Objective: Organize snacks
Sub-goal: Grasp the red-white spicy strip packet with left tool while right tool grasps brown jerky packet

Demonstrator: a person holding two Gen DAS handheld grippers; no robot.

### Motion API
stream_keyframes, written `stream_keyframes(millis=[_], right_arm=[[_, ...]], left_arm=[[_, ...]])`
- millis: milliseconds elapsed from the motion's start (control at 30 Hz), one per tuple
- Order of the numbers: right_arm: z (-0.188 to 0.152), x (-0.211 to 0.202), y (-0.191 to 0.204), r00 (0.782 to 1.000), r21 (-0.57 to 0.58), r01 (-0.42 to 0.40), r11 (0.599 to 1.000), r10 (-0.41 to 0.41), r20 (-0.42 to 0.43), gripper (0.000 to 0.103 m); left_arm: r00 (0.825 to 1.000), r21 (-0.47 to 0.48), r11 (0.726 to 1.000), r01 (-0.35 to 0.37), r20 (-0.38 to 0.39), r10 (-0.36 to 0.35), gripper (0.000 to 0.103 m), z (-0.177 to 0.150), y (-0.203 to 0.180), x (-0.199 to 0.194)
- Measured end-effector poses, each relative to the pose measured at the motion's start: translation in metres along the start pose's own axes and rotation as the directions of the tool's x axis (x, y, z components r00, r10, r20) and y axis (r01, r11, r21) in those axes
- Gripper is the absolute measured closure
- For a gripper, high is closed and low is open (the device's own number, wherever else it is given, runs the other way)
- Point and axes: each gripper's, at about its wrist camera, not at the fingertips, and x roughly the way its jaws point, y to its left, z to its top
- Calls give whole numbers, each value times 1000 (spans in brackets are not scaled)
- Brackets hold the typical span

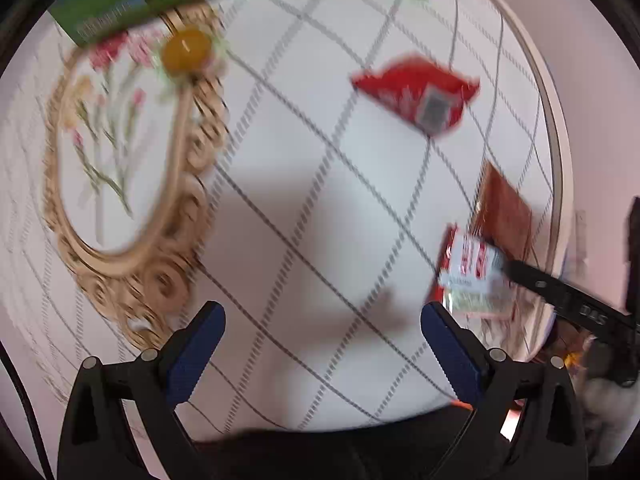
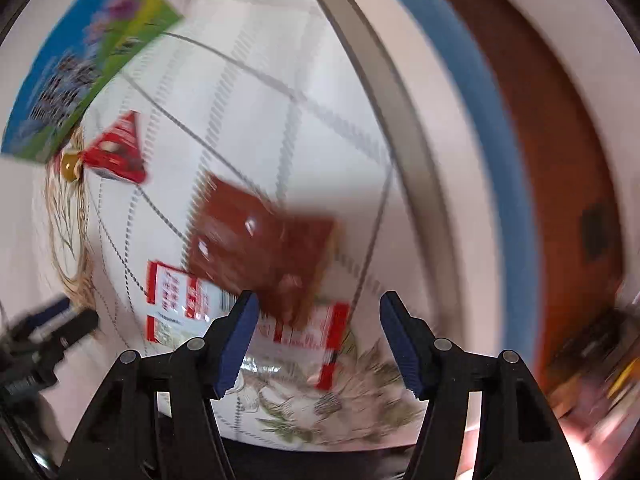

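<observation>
Three snack packets lie on the checked tablecloth (image 1: 304, 184). A red packet (image 1: 416, 96) sits toward the far right. A brown packet (image 1: 506, 212) overlaps a red-and-white packet (image 1: 472, 272) near the table's right edge. My left gripper (image 1: 322, 344) hangs open over bare cloth, nothing between its fingers. My right gripper (image 2: 316, 340) points down over the brown packet (image 2: 260, 244) and the red-and-white packet (image 2: 180, 300). Its jaws stand apart, and the pads press on neither packet. The red packet (image 2: 116, 152) lies farther off. One right finger (image 1: 560, 292) shows beside the red-and-white packet.
An oval wooden tray (image 1: 176, 208) with a flower print lies at the left, a yellow round object (image 1: 186, 50) at its top. A blue-and-green box (image 2: 80, 64) stands at the table's far side. The table's rim (image 2: 384, 92) curves past on the right. Both views are motion-blurred.
</observation>
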Motion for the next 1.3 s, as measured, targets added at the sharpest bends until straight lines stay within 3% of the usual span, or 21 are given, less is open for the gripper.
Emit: stream_keyframes(millis=[100,233,333,367,433,500,567,733,833,900,967,1000,1033,1100,1233,1267,1300], right_arm=[[-19,19,-7,992,99,-125,987,127,-20,43],[-33,20,22,965,56,-257,965,259,-42,43],[-35,17,44,929,4,-359,933,358,-97,43],[-34,9,49,932,-42,-355,934,350,-96,41],[-33,-13,57,964,-139,-267,954,266,-30,31],[-27,-35,61,985,-249,-140,958,160,64,29],[-15,-46,58,991,-309,-37,950,75,112,29],[8,-48,51,989,-409,99,907,-43,144,29],[18,-44,50,987,-462,141,875,-87,137,29],[19,-40,53,986,-502,159,850,-109,129,29],[20,-34,56,988,-533,149,833,-111,103,29],[18,-31,55,990,-543,143,828,-113,88,29],[18,-28,55,991,-550,135,824,-113,73,29],[20,-19,58,992,-566,126,815,-113,59,29],[21,-1,59,986,-608,163,777,-155,66,29],[23,4,57,982,-593,183,784,-175,72,29],[28,6,53,985,-545,168,822,-160,61,29]], left_arm=[[999,-20,999,33,-38,-34,3,-6,3,7],[992,-120,988,96,-71,-105,3,-11,20,13],[974,-240,955,175,-99,-203,3,-12,38,18],[965,-281,938,205,-102,-241,3,-12,42,19],[945,-342,904,255,-107,-307,3,-10,44,23],[920,-394,865,309,-108,-378,3,-4,37,30],[909,-397,854,336,-100,-404,3,7,20,35],[897,-426,837,342,-118,-427,3,32,-10,54],[914,-439,844,307,-111,-390,8,38,-16,61],[938,-395,879,266,-103,-330,25,43,-22,59],[964,-291,934,209,-101,-247,42,43,-32,53],[971,-225,955,193,-94,-219,45,42,-38,50],[975,-187,966,180,-93,-200,46,39,-43,48],[993,-55,994,89,-66,-93,46,37,-54,40],[1000,33,999,-15,-17,16,46,37,-64,33],[1000,30,999,-23,-11,24,46,39,-65,33],[1000,25,999,-28,-4,28,46,40,-65,32]])
